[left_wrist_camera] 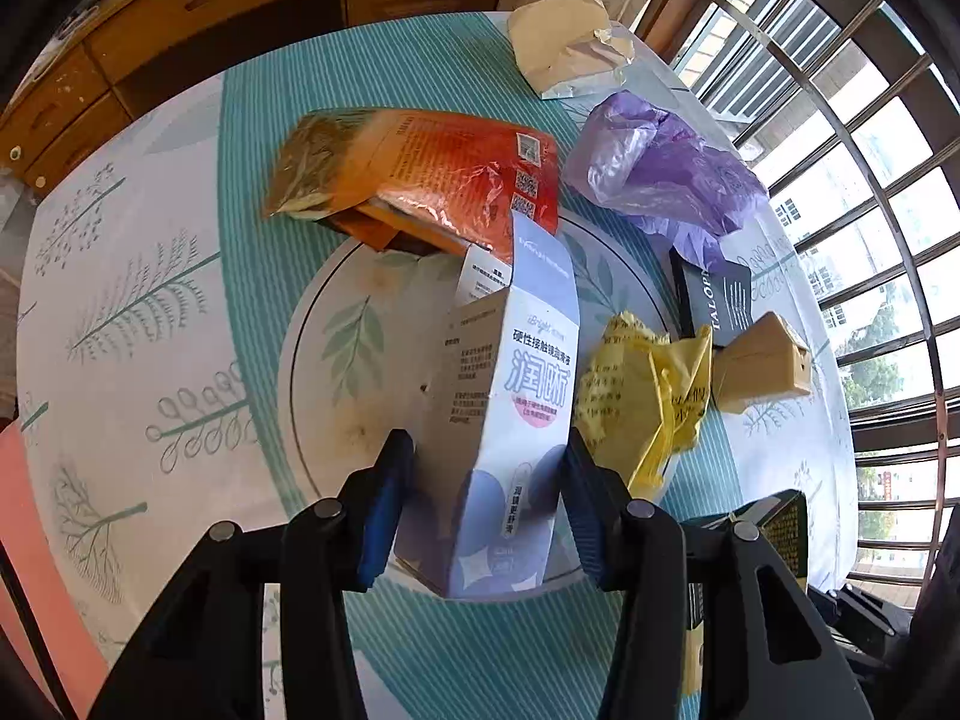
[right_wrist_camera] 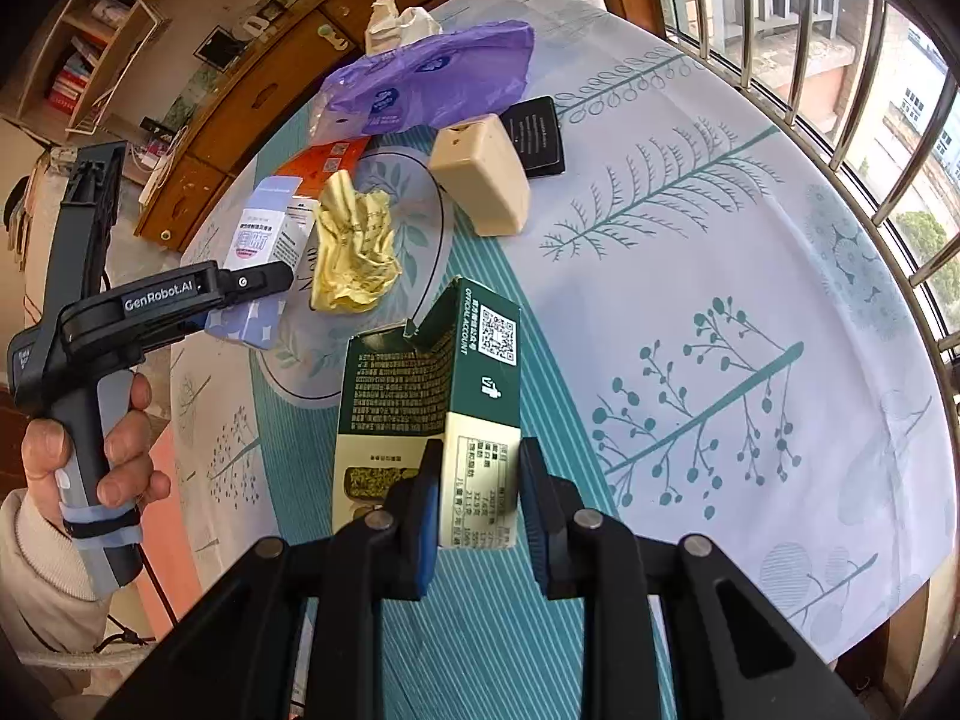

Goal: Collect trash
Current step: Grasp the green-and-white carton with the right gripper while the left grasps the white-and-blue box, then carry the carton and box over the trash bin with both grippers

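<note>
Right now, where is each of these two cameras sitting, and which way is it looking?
Left wrist view: sits on the left gripper, looking steeply down along its fingers at the lilac carton between them; no hand shows.
Right wrist view: sits on the right gripper, looking down at the green box it grips; the person's left hand and a cream sleeve show.
Shared: the lilac carton, yellow wrapper, purple bag, tan box, tablecloth.
</note>
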The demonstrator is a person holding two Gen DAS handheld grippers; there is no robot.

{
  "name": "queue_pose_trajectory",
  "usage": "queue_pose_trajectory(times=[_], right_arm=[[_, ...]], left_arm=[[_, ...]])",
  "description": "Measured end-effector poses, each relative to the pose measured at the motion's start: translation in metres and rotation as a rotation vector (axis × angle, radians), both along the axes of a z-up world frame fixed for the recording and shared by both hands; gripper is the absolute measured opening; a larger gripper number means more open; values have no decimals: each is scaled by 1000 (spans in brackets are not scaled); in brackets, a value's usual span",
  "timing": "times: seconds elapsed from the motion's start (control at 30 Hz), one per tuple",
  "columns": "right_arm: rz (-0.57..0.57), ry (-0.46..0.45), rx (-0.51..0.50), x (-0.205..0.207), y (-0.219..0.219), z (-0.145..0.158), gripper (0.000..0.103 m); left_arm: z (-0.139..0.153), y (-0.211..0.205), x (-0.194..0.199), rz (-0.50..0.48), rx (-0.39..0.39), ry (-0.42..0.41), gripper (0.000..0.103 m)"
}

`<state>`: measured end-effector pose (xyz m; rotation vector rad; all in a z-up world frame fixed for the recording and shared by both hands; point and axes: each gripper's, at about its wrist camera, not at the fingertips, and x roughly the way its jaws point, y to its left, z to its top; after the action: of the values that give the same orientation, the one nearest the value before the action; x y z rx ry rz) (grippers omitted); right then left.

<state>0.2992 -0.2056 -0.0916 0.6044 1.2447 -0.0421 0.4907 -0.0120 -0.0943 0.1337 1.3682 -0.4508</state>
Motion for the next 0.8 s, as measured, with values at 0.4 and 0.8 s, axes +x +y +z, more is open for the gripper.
queue_pose_trajectory(times=[0.4,0.8], right_arm=[[243,-91,-33,-23,12,50,24],[595,-177,-84,-134,6,80,24]], left_arm=[[45,34,-129,148,-3,-35,47],[92,12,-321,388,-33,-165,47]])
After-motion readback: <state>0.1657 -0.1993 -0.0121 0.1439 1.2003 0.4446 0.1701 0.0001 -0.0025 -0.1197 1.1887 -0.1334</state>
